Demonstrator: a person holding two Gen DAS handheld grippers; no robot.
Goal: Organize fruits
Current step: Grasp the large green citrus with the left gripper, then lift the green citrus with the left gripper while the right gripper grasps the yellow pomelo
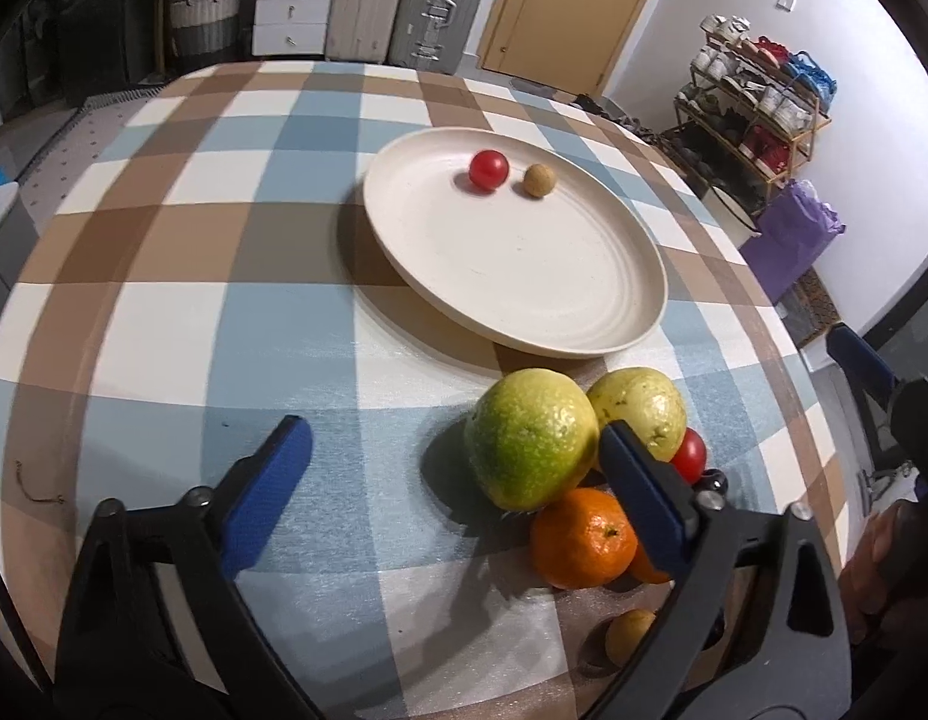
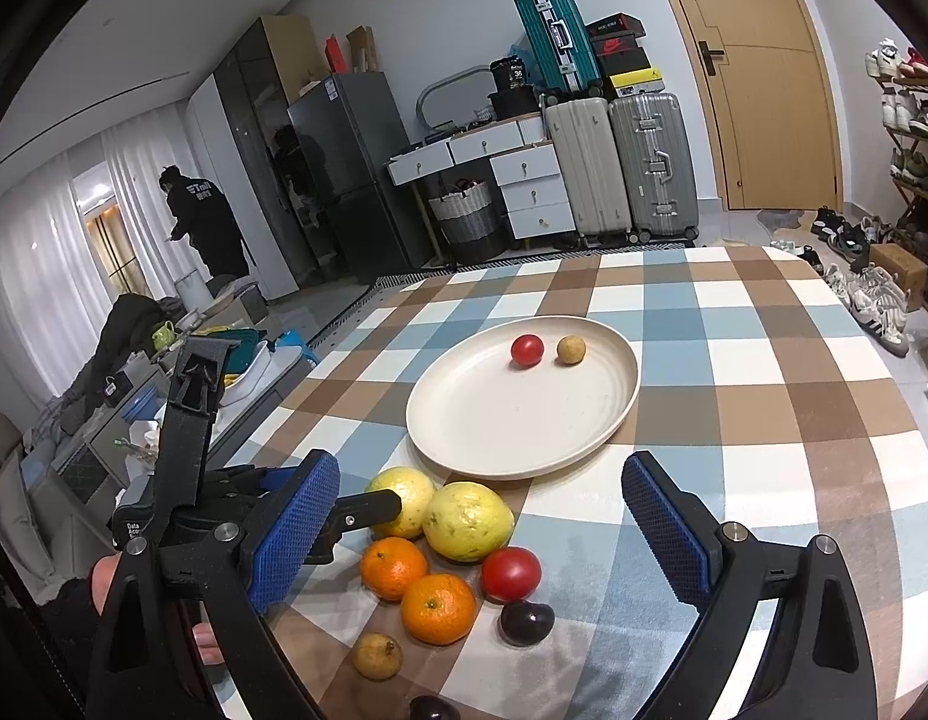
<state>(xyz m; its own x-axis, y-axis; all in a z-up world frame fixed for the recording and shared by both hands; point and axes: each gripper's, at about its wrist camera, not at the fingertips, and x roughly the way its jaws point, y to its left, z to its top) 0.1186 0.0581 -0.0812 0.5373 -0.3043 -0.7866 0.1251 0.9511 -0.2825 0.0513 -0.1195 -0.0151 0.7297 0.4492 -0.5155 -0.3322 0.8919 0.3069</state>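
While both grippers hover with jaws wide and holding nothing, the fruit waits.
Cream plate (image 2: 619,414) carries a tomato (image 2: 527,350) and longan (image 2: 571,350); just before the plate, left gripper (image 1: 455,456) flanks a green guava (image 1: 529,438), right gripper (image 2: 481,498) above the tangerines (image 2: 438,608).

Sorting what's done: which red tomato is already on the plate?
The smaller tomato beside the brown longan on the plate; the other tomato lies on the tablecloth.

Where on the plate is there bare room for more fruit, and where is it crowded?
The plate is bare across its middle and near half; only a small tomato and a brown fruit sit near its far rim. The fruit pile crowds the cloth just in front of it.
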